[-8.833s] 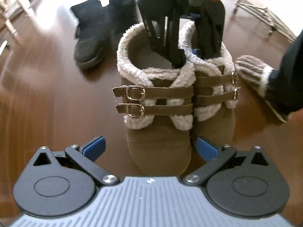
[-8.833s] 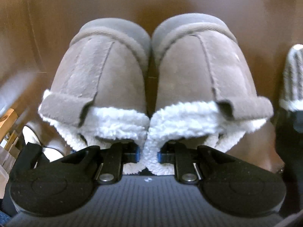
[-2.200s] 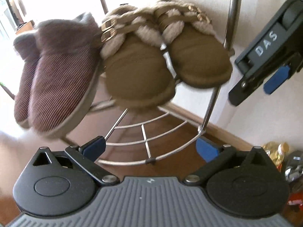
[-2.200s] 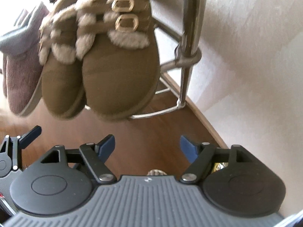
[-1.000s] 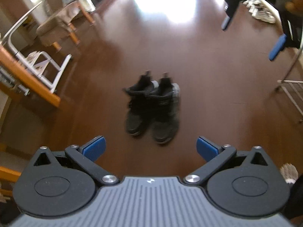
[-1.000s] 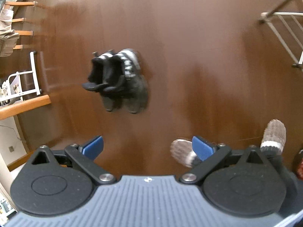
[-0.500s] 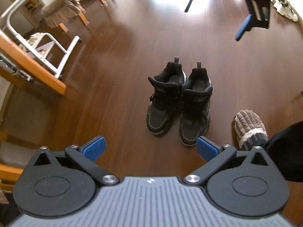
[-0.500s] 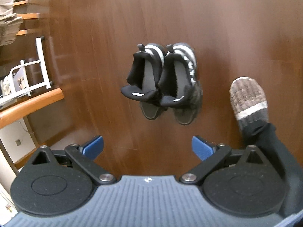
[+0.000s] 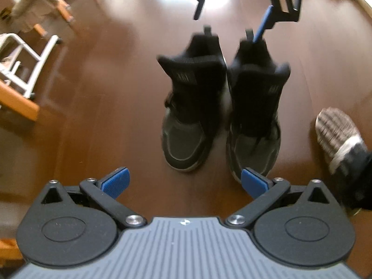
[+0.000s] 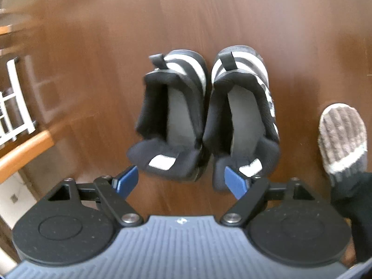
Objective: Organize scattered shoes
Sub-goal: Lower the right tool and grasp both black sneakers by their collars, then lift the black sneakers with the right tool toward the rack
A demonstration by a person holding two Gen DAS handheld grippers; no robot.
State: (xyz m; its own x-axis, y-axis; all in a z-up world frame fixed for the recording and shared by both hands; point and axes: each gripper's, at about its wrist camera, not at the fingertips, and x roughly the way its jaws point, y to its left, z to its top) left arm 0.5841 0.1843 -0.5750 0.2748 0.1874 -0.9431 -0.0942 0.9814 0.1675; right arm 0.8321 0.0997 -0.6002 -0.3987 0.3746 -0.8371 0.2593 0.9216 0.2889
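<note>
- Sneakers (image 9: 220,116): black pair standing side by side on the wooden floor (image 9: 104,93), uppers touching, openings up, nothing holding them yet.
- Left claw (image 9: 183,182) is spread wide and empty, toe side of the pair. Its right pad sits close over the toe of the shoe nearest the slippered foot (image 9: 337,137). Come down like that and you likely land on the toe cap and shove the shoe instead of straddling anything.
- Right claw (image 10: 181,182) has just been closing, jaws part-way in, nothing between them. It hangs over the tongue end of the pair (image 10: 204,121). Narrow further before you're in and you may not clear both inner collars; you'd pinch one tongue only.
- Tongues are soft and floppy. My guess is a grip on fabric alone lets the shoe swing or slide out on the lift.
- One-shoe grab risks tipping the other over and splitting the pair.
- Both views are motion-blurred, so exact pad-to-shoe gaps can't be read. Slow down before contact.
- In the left wrist view your right claw's finger (image 9: 262,25) shows just above the heel tab. Watch that the two claws don't meet over the same shoe.
- Foot is near the pair. Keep it still; a nudge shifts your target.
</note>
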